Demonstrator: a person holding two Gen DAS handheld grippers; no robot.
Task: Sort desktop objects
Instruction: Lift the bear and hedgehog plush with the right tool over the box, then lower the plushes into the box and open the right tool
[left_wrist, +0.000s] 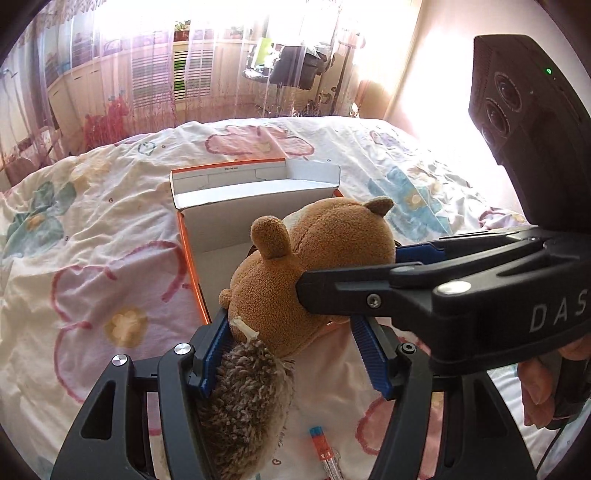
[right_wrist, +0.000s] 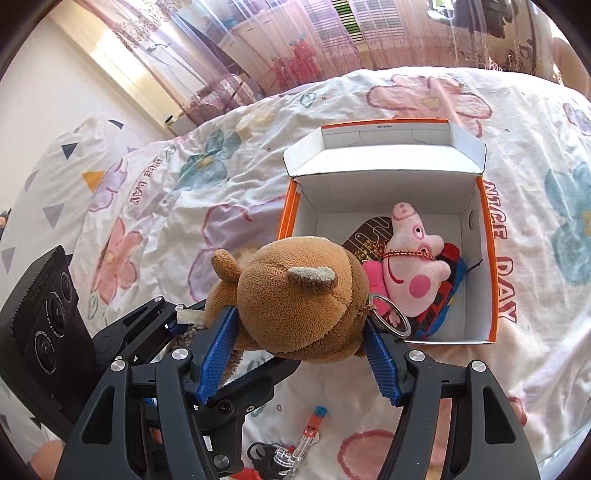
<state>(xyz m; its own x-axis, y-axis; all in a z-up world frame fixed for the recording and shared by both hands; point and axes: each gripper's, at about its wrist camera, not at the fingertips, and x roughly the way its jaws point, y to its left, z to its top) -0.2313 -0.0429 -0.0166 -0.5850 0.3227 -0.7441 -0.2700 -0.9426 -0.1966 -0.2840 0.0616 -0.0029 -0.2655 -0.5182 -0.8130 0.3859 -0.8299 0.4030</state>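
Both grippers clamp the brown hedgehog plush (right_wrist: 295, 299): right gripper (right_wrist: 299, 336) pinches its head, left gripper (left_wrist: 291, 350) its spiny rear. Plush hangs above the bed (left_wrist: 92, 258), near edge of the orange box (right_wrist: 491, 258), which holds a pink pig plush (right_wrist: 413, 258).

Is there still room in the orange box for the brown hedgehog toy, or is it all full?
There is room. The box is bare along its far wall and its left side. The pink pig plush and the flat things under it crowd the right and near side. Outside, the flowered quilt left of the box is bare; near the grippers lie small pens.
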